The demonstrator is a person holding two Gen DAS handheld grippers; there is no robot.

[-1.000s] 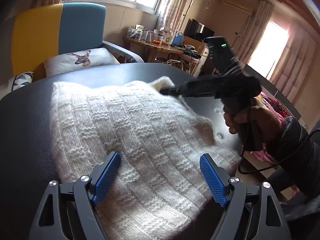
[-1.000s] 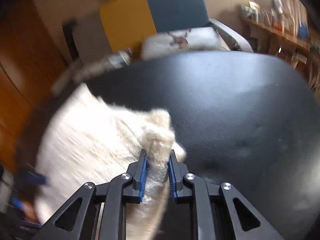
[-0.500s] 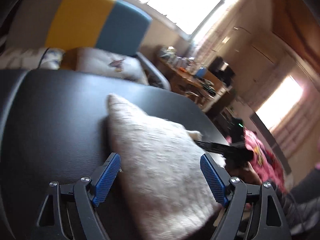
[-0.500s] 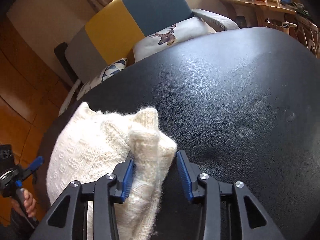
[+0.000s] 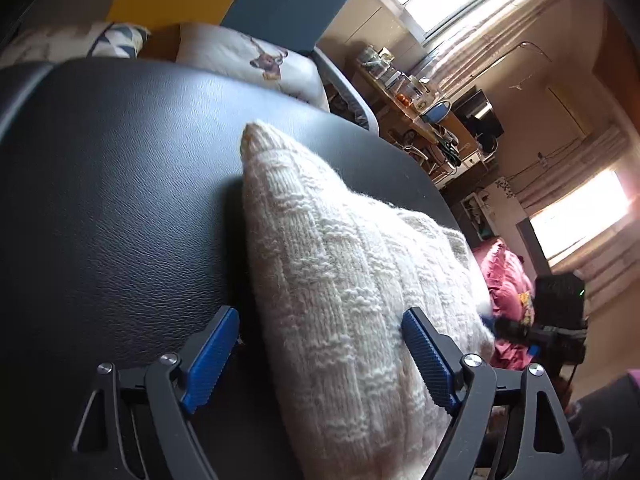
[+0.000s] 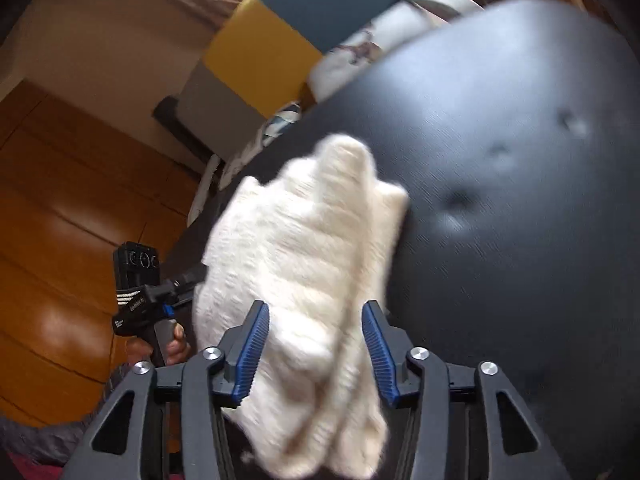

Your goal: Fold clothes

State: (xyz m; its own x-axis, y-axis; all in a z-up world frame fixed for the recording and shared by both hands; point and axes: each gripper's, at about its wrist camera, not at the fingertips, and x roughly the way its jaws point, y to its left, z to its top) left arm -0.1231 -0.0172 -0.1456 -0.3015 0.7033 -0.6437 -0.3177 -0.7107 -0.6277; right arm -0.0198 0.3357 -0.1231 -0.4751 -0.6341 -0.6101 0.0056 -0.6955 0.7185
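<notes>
A cream-white chunky knitted sweater [image 5: 352,288], folded into a thick bundle, lies on a black leather-textured padded surface [image 5: 120,184]. In the left wrist view it runs from a narrow corner at about 12 o'clock down to 6 o'clock, filling the lower middle. The left gripper [image 5: 320,354] stands wide open with its blue ribbed pads either side of the bundle's near end, gripping nothing. In the right wrist view, which is blurred, the sweater [image 6: 304,264] spreads from the centre to 6 o'clock; the right gripper [image 6: 316,350] is also spread open, and the knit sits between its blue pads without being pinched. At 9 o'clock there, a hand [image 6: 172,344] holds the other gripper's handle. Beyond the surface at 12 o'clock stands a yellow-and-blue upholstered chair [image 5: 280,4] with a white deer-print cushion [image 5: 256,60].
</notes>
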